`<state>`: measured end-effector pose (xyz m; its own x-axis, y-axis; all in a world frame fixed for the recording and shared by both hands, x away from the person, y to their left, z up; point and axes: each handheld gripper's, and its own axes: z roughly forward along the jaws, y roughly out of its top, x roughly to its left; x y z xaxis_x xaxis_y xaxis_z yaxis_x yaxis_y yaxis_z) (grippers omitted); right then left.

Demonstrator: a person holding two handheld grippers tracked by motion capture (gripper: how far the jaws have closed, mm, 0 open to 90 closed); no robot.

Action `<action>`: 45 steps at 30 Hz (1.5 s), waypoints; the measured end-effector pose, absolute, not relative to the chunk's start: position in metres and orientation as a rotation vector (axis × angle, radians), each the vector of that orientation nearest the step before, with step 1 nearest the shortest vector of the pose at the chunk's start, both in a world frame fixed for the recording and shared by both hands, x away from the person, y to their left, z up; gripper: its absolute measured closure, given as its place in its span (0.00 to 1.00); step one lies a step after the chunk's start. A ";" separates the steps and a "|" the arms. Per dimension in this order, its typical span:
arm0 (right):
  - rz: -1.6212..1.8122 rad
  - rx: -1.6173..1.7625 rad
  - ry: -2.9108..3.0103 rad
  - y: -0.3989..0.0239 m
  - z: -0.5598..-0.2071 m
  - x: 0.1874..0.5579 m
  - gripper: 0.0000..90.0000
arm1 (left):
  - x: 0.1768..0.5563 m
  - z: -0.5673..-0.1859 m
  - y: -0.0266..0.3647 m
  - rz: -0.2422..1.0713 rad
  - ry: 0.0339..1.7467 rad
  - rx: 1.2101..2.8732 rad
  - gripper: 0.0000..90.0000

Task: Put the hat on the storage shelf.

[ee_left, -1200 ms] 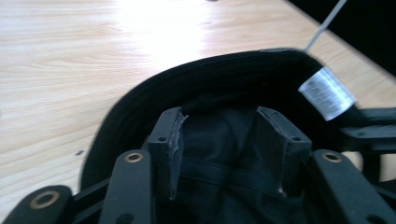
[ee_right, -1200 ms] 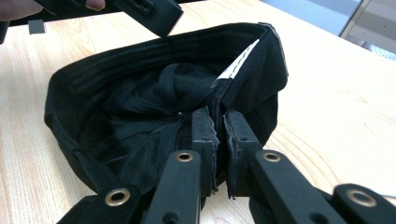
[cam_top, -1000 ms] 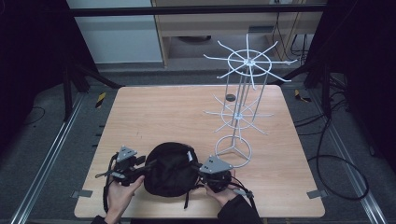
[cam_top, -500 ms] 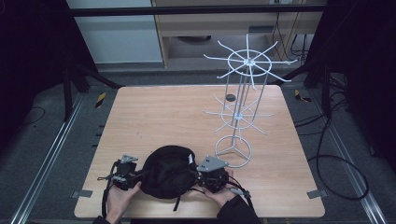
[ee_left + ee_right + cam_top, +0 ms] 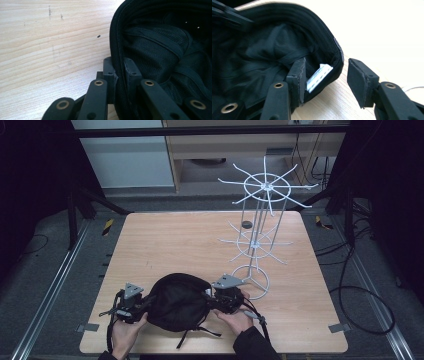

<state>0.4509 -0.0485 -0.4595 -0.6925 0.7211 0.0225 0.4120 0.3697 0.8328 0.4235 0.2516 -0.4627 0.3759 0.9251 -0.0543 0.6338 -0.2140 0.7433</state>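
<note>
A black cloth hat [image 5: 177, 301] lies crown down on the wooden table [image 5: 175, 235] near its front edge, with cords trailing from it. My left gripper [image 5: 144, 303] is at the hat's left side. In the left gripper view the left gripper [image 5: 120, 72] has just closed, and its pads pinch the hat's stitched rim [image 5: 115, 45]. My right gripper [image 5: 210, 299] is at the hat's right side. Its jaws have just been opening: in the right gripper view the right gripper [image 5: 328, 75] stands open astride the rim [image 5: 337, 62], one pad inside beside a white label [image 5: 318, 78], the other clear of the cloth.
A white wire display rack [image 5: 257, 240] with spoked hooks stands on a ring base at the right, close behind my right hand. A small dark round object [image 5: 246, 224] lies on the table behind it. Bare wood stretches across the left and far parts.
The left gripper and the hat have shifted slightly toward the table's near edge. The right gripper has eased a little to the right at the hat's rim.
</note>
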 end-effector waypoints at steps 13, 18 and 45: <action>1.165 1.009 2.303 -0.040 -0.464 0.452 0.89 | 0.426 -0.465 0.252 0.516 1.334 1.914 0.90; 1.296 0.820 2.178 -0.040 -0.435 0.434 0.90 | 0.438 -0.465 0.250 0.503 1.297 1.839 0.90; 1.265 0.690 2.163 -0.046 -0.442 0.412 0.91 | 0.430 -0.442 0.264 0.452 1.269 1.780 0.57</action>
